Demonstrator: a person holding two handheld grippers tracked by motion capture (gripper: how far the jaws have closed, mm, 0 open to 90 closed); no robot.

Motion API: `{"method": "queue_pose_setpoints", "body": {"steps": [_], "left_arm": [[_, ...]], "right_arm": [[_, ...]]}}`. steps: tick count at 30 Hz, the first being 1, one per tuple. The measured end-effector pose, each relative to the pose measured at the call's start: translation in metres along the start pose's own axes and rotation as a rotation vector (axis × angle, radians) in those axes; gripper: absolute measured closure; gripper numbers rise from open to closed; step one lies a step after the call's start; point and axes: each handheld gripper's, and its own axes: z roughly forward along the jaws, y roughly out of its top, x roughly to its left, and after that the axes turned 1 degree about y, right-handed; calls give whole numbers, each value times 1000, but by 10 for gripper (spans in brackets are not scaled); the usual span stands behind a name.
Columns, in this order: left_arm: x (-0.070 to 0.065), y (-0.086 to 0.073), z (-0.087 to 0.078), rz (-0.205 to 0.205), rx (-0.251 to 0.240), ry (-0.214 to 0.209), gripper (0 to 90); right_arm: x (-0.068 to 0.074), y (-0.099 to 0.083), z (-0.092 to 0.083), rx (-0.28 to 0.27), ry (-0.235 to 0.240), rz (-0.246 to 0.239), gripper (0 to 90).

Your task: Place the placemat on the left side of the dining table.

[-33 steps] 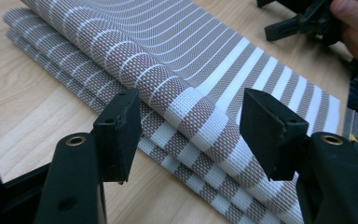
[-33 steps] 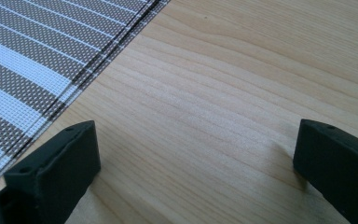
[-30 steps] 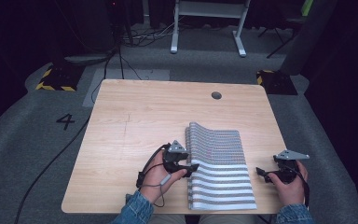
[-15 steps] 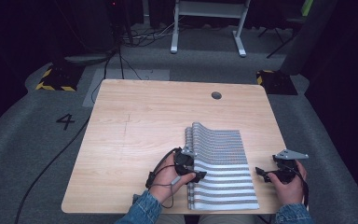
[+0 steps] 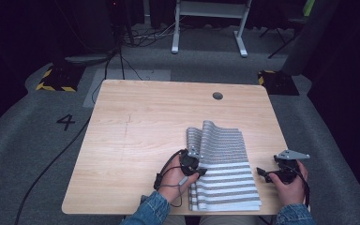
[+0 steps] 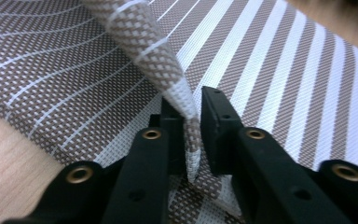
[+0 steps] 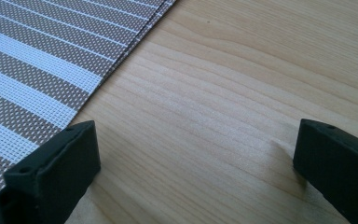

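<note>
Near the front right corner of the table [image 5: 122, 140] lies a striped woven placemat [image 5: 229, 178], brown and white, its right edge running close to the table's right edge and its near edge at the front edge. Its left side is lifted into a fold that rises as a ridge toward the far end. The left gripper [image 5: 193, 165] sits at that left edge, and a second ago it was a little farther left, off the mat, with its jaws spread; since then the hand has slid in over the mat's edge. The jaws have just been closing, and in the left gripper view they now pinch a raised peak of the mat [image 6: 186, 116] between the black pads [image 6: 216, 126], the weave standing up out of them like a tent.

The right gripper [image 5: 274, 174] rests on bare wood just beside the mat's right edge, in the same place as before, with its jaws spread wide and nothing between them; the right gripper view shows the mat's corner [image 7: 37, 60] off to one side and plain table ahead.

My reading is that the grasp has only now been made, so the mat's left side is ready to be lifted or drawn across, probably to fold or turn it. The pinch takes a narrow bit of stiff weave, so it could slip out if pulled sharply
</note>
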Motion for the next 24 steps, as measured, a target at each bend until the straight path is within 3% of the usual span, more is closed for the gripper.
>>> {"method": "queue_pose_setpoints", "body": {"steps": [1,4,6,10,11,12,13,14,17,18,21,24], "left_arm": [[-2,1,-3,22,-21,1,846],[-6,3,-7,34,-45,2,864],[-8,7,-14,66,-66,6,869],[-13,16,-36,129,-113,14,882],[-16,21,-49,154,-137,25,883],[-16,21,-49,154,-137,25,884],[-19,26,-63,185,-153,33,884],[-19,26,-63,185,-153,33,884],[-22,31,-88,217,-176,59,885],[-22,31,-88,217,-176,59,885],[-21,30,-113,239,-197,83,885],[-18,28,-125,247,-206,96,885]], "right_arm": [[0,0,0,0,1,2,5],[0,0,0,0,0,0,5],[0,0,0,0,0,0,6],[0,0,0,0,1,2,5],[0,0,0,0,1,2,5],[0,0,0,0,1,2,5],[0,0,0,-1,-1,-2,5],[0,0,0,-1,-1,-2,5],[0,0,0,1,0,1,5],[0,0,0,1,0,1,5],[0,0,0,1,-1,1,5],[0,0,0,1,0,1,5]]}}
